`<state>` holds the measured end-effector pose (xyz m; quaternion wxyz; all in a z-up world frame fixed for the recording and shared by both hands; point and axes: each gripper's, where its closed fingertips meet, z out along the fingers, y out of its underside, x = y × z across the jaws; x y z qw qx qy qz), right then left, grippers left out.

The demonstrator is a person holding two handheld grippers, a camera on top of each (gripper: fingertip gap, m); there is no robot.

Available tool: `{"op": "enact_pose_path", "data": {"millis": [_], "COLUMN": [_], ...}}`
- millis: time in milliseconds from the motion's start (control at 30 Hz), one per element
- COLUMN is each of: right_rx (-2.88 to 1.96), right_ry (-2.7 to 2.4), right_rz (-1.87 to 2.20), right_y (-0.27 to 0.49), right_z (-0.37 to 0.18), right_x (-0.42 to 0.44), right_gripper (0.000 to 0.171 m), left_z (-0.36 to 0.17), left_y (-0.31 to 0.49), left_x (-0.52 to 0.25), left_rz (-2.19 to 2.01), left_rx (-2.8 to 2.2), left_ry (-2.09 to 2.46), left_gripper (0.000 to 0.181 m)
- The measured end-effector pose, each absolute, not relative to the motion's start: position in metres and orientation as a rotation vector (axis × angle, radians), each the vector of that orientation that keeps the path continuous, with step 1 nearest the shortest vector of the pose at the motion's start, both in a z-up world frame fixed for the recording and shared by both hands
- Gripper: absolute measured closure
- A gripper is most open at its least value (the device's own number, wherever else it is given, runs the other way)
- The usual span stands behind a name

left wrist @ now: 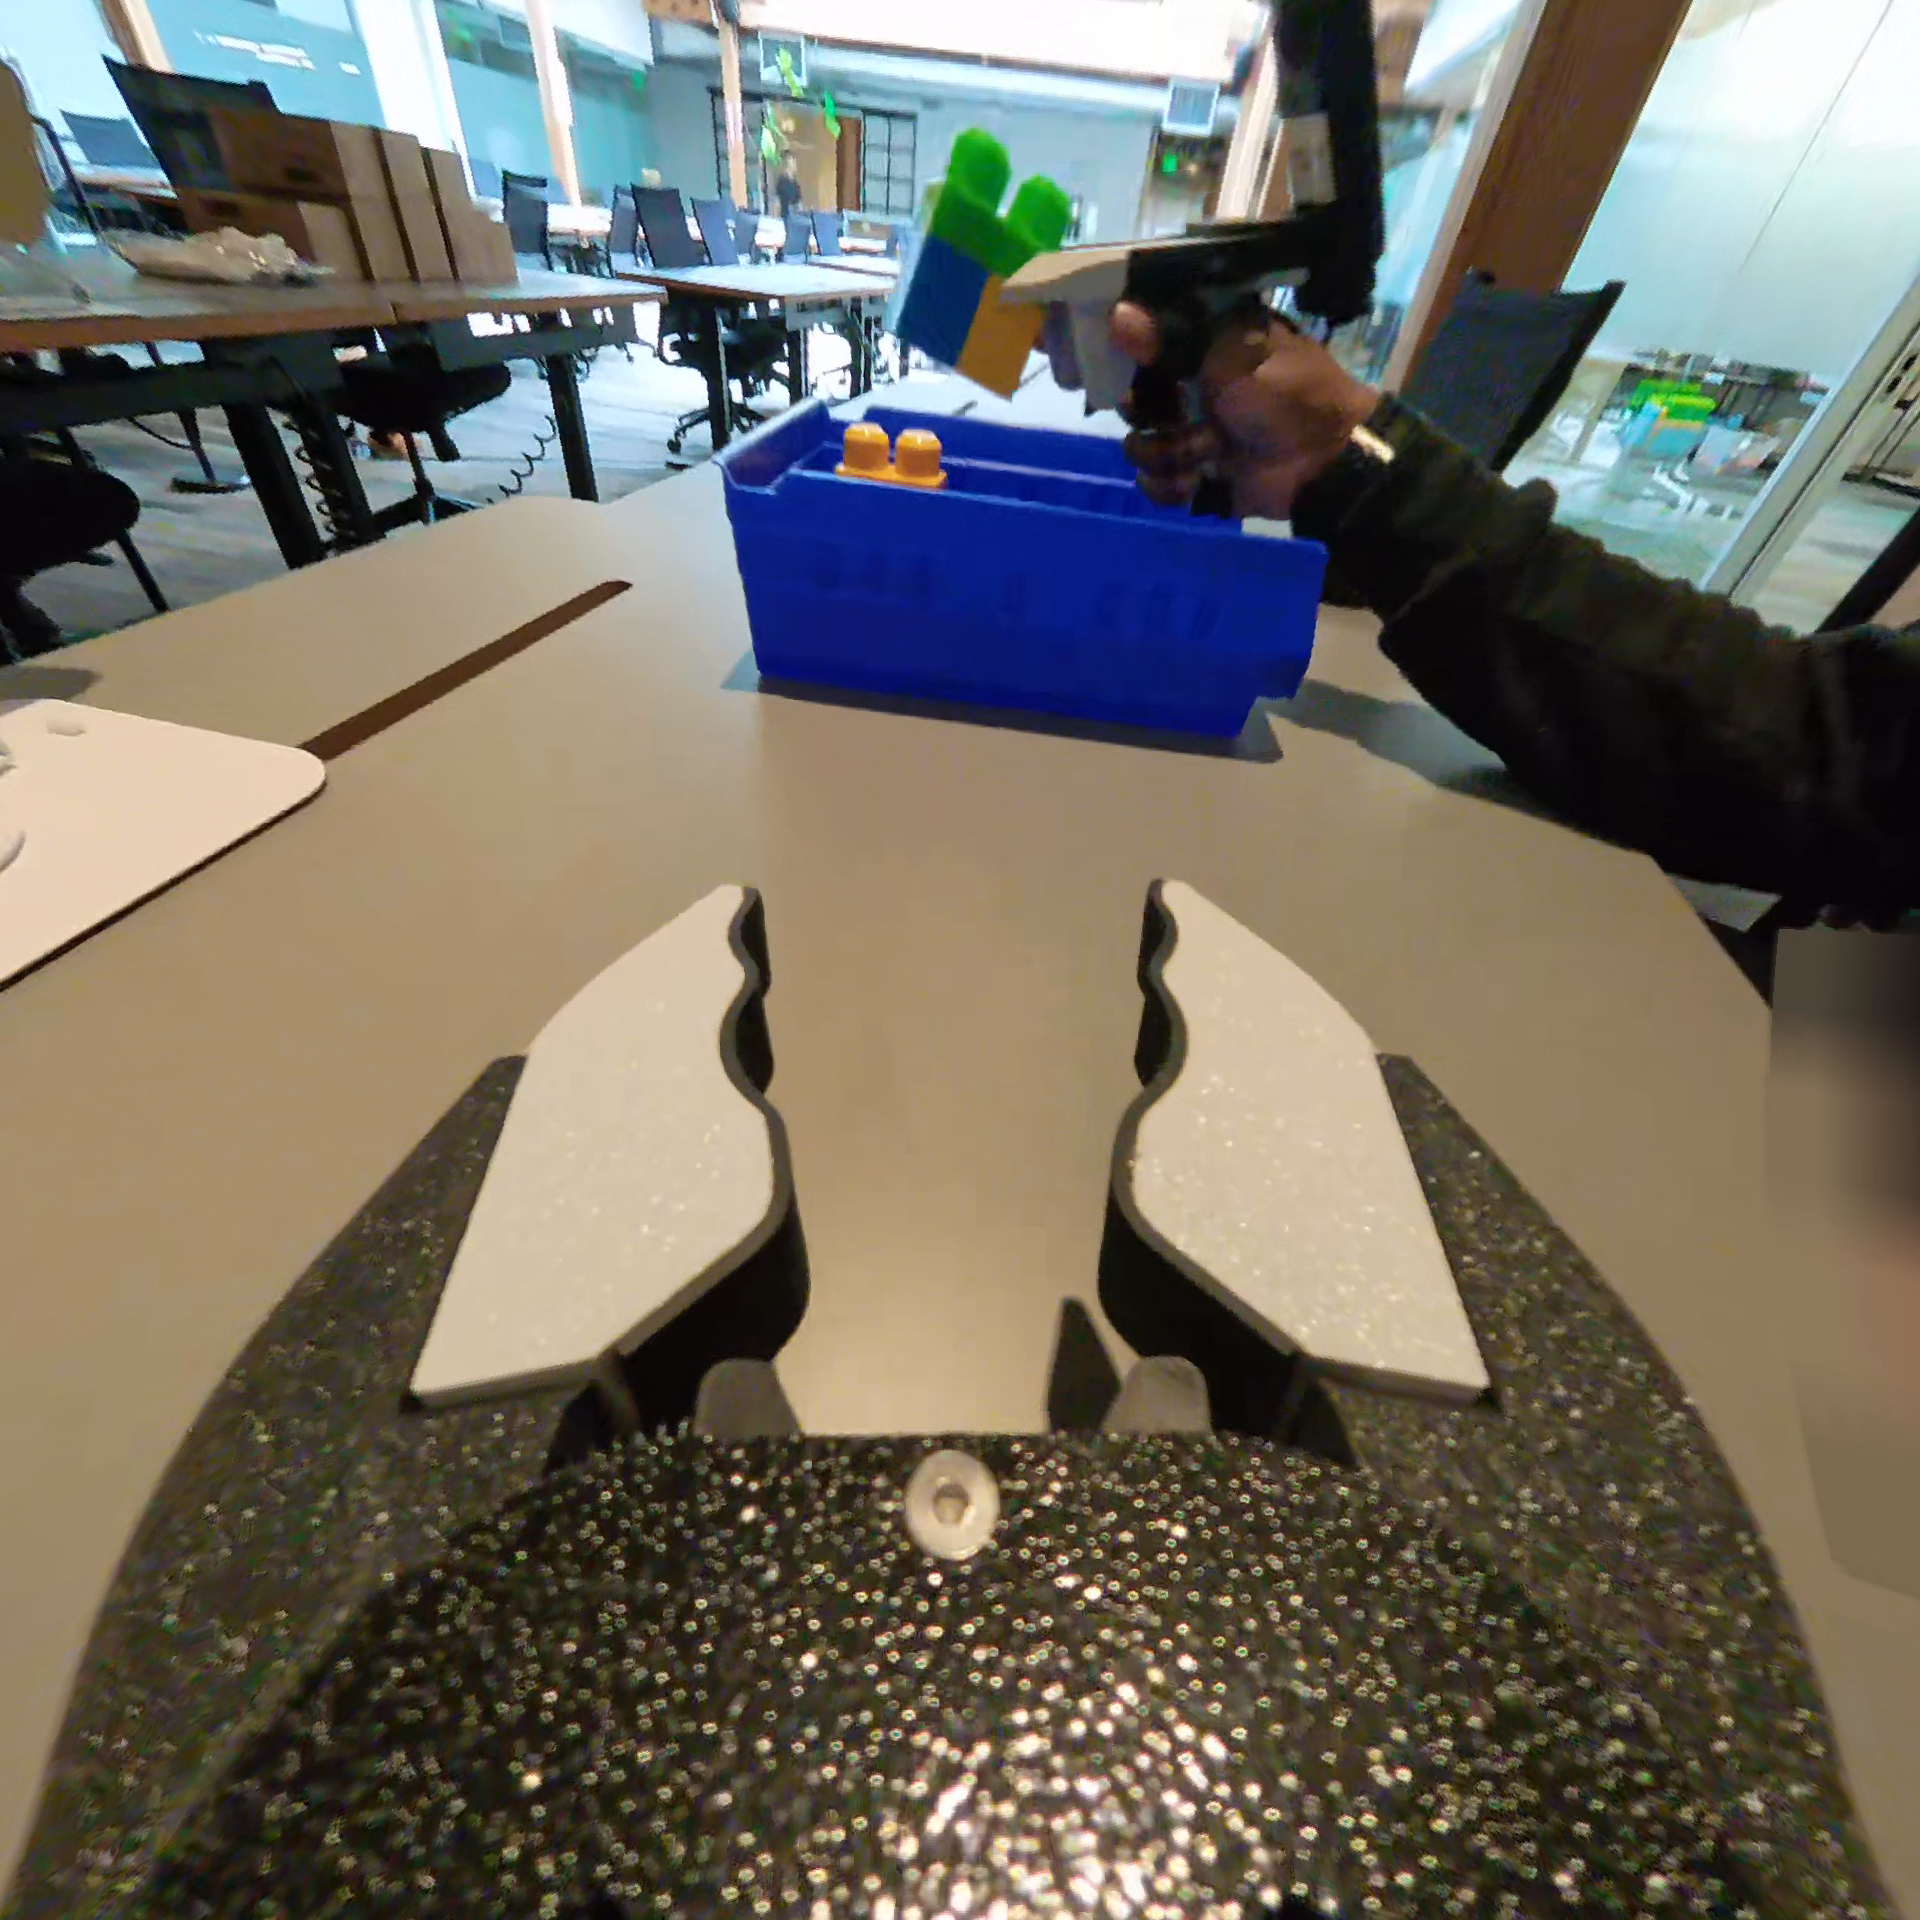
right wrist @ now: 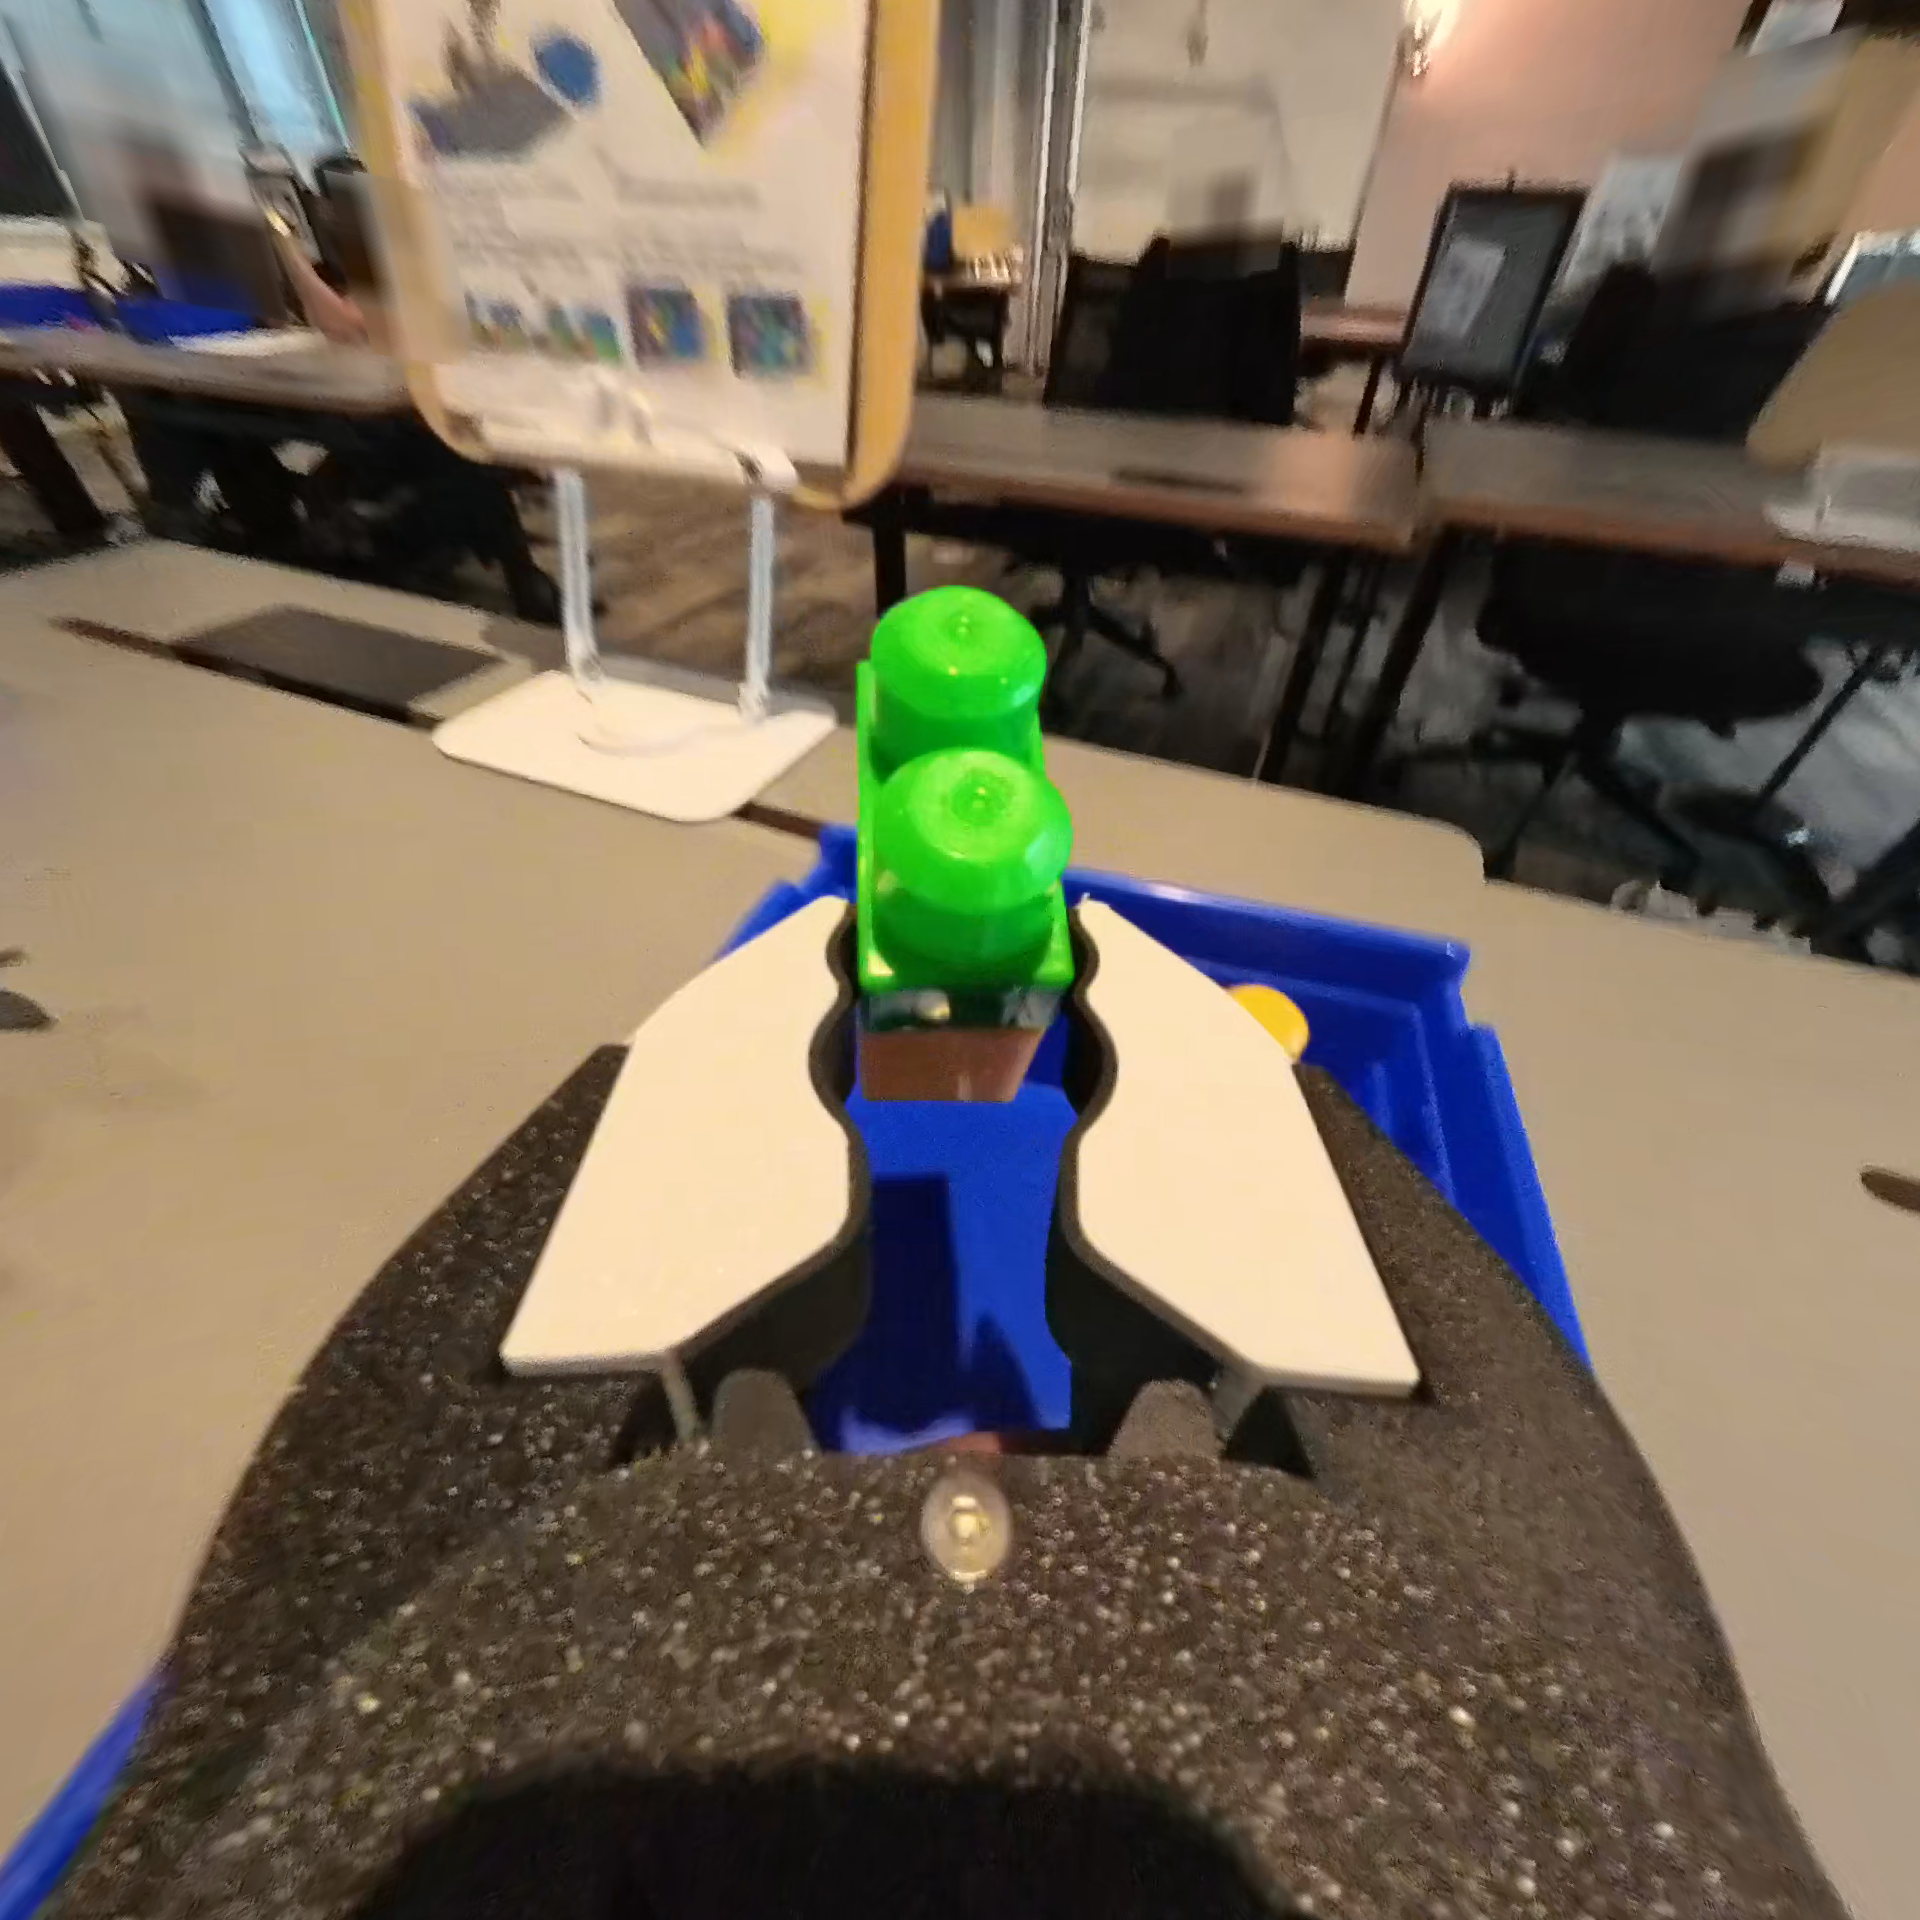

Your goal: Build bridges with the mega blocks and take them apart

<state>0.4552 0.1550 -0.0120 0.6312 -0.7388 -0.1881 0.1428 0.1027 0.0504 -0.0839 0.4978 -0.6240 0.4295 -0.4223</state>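
Observation:
My right gripper (right wrist: 961, 935) is shut on a small block bridge: a green block (right wrist: 961, 821) on top, a blue block (left wrist: 940, 296) and an orange block (left wrist: 1000, 338) below it. It holds the bridge in the air above the blue bin (left wrist: 997, 623); the right gripper also shows in the left wrist view (left wrist: 1049, 301). An orange two-stud block (left wrist: 894, 457) lies in the bin, seen as a yellow stud in the right wrist view (right wrist: 1270, 1013). My left gripper (left wrist: 951, 909) is open and empty, low over the grey table (left wrist: 623, 894), well short of the bin.
A white board (left wrist: 125, 810) lies on the table at the left. A sign on a white stand (right wrist: 644, 727) stands beyond the bin. A dark slot (left wrist: 468, 670) cuts the tabletop. A person's dark sleeve (left wrist: 1621, 707) reaches in from the right. Desks and chairs stand behind. Spacing between my two grippers at the tips: around 40 cm.

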Motion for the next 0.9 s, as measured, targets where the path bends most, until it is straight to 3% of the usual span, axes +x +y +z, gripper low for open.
{"op": "enact_pose_path", "data": {"millis": [433,767,900], "right_rx": [-2.114,-2.196,-2.161], "right_ry": [-0.442,-0.462,-0.474], "right_rz": [0.101,0.012,-0.023], "right_y": [0.193,0.192,0.192], "right_z": [-0.129,-0.148,-0.140], "right_x": [0.466,0.470,0.469], "right_gripper": [0.134,0.134,0.123], "left_z": [-0.081,-0.084,-0.084], "left_y": [0.048,0.047,0.047], "left_x": [0.100,0.103,0.102], "left_rz": [-1.008,-1.006,-1.007], "left_rx": [-1.504,-1.509,-1.508], "left_ry": [1.058,1.072,1.073], "left_gripper": [0.120,0.121,0.120]}}
